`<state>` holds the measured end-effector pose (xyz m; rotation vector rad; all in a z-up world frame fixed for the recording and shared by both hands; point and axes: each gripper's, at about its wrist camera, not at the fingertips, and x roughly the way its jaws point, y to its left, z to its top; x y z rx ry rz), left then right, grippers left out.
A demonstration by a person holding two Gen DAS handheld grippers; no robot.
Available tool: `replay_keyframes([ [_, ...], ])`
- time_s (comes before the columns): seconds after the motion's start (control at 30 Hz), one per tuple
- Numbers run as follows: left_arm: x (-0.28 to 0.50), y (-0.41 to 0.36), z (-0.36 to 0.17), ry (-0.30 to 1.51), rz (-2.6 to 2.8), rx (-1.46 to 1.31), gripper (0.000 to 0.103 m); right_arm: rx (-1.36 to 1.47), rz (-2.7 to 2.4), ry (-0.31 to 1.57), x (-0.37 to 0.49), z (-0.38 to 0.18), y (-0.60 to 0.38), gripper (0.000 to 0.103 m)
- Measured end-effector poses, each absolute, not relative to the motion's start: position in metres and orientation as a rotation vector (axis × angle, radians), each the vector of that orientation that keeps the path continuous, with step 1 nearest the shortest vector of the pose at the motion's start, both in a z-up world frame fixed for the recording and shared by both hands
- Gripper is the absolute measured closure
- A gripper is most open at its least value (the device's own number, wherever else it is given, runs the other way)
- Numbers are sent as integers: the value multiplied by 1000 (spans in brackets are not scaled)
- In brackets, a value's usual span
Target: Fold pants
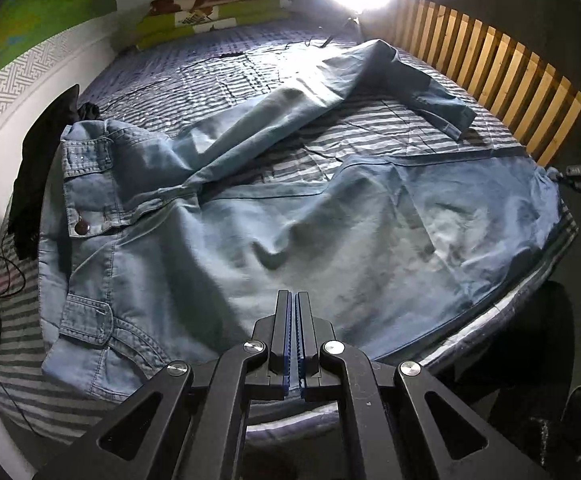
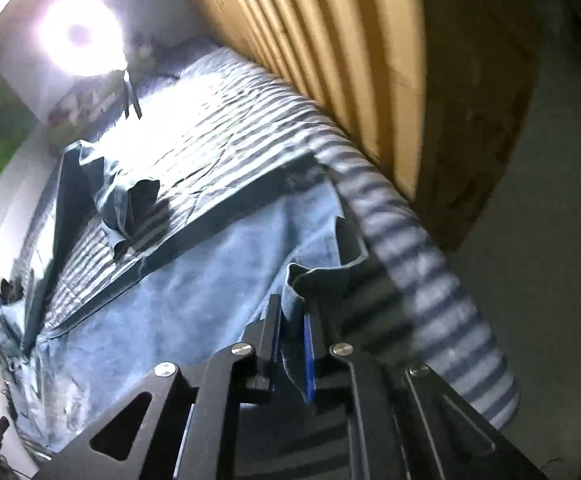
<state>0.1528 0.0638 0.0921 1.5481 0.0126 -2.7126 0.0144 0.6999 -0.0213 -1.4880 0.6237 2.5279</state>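
The pants lie unfolded across the bed, legs splayed, folding barely begun: right gripper clamped on a hem, left gripper closed empty.

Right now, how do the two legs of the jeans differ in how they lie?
Near leg lies spread flat along the bed's front edge; far leg runs rumpled toward the slatted rail. The near leg's hem is clamped in the right hand-held gripper; the far leg's hem lies free. Both are light blue denim on the striped sheet.
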Motion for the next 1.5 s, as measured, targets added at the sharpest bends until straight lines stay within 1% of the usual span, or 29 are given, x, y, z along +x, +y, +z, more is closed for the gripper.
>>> replay_keyframes([
  [0.07, 152, 66, 90, 6, -2709, 1554, 101, -1514, 2501, 545, -1, -22, 690, 95],
  [0.2, 157, 67, 89, -52, -2689, 1569, 101, -1579, 2375, 291, -14, -20, 679, 97],
  [0.23, 160, 64, 90, -75, -2682, 1558, 101, -1574, 2353, 202, -10, -14, 678, 97],
  [0.27, 163, 58, 92, -68, -2674, 1546, 101, -1546, 2317, 43, -3, -5, 677, 97],
  [0.3, 166, 51, 93, -45, -2667, 1536, 100, -1525, 2291, -68, 4, 0, 677, 95],
  [0.33, 169, 41, 94, -12, -2658, 1522, 99, -1522, 2282, -127, 11, 4, 677, 93],
  [0.4, 178, 13, 94, 75, -2611, 1477, 94, -1555, 2273, -212, 24, 9, 675, 79],
  [0.43, 182, -1, 93, 114, -2580, 1454, 92, -1536, 2259, -260, 30, 14, 672, 73],
  [0.47, 187, -19, 91, 170, -2541, 1437, 90, -1507, 2264, -276, 34, 20, 670, 64],
  [0.5, 191, -32, 88, 208, -2513, 1427, 87, -1485, 2277, -271, 36, 25, 667, 62],
  [0.53, 196, -44, 85, 236, -2486, 1421, 84, -1471, 2297, -251, 38, 31, 663, 62],
  [0.6, 207, -73, 74, 283, -2419, 1405, 71, -1445, 2375, -204, 39, 45, 644, 62],
  [0.63, 212, -85, 69, 300, -2392, 1394, 69, -1438, 2432, -195, 38, 53, 627, 62],
  [0.77, 230, -137, 48, 500, -2316, 1348, 68, -1447, 2645, -227, 22, 77, 544, 62],
  [0.87, 230, -159, 39, 542, -2284, 1347, 67, -1477, 2781, -247, 8, 90, 482, 61],
  [0.97, 222, -173, 43, 542, -2305, 1322, 67, -1492, 2859, -256, -12, 93, 434, 53],
  [1.03, 206, -180, 50, 511, -2327, 1300, 64, -1500, 2876, -272, -27, 91, 413, 53],
  [1.07, 196, -182, 54, 501, -2340, 1292, 61, -1512, 2870, -264, -41, 86, 403, 53],
  [1.1, 184, -186, 59, 487, -2359, 1281, 56, -1525, 2866, -246, -49, 82, 400, 53],
  [1.13, 170, -192, 64, 470, -2369, 1266, 55, -1546, 2859, -217, -61, 76, 397, 53],
  [1.27, 117, -215, 75, 474, -2386, 1234, 52, -1545, 2810, -148, -95, 60, 409, 53],
  [1.33, 85, -229, 72, 498, -2379, 1238, 48, -1544, 2774, -101, -107, 53, 422, 51],
  [1.37, 70, -237, 69, 502, -2374, 1245, 45, -1553, 2749, -51, -116, 47, 434, 48],
  [1.43, 41, -251, 61, 505, -2355, 1256, 45, -1584, 2718, 12, -127, 38, 450, 45],
  [1.5, 19, -261, 52, 534, -2334, 1253, 45, -1618, 2667, 28, -141, 23, 466, 44],
])
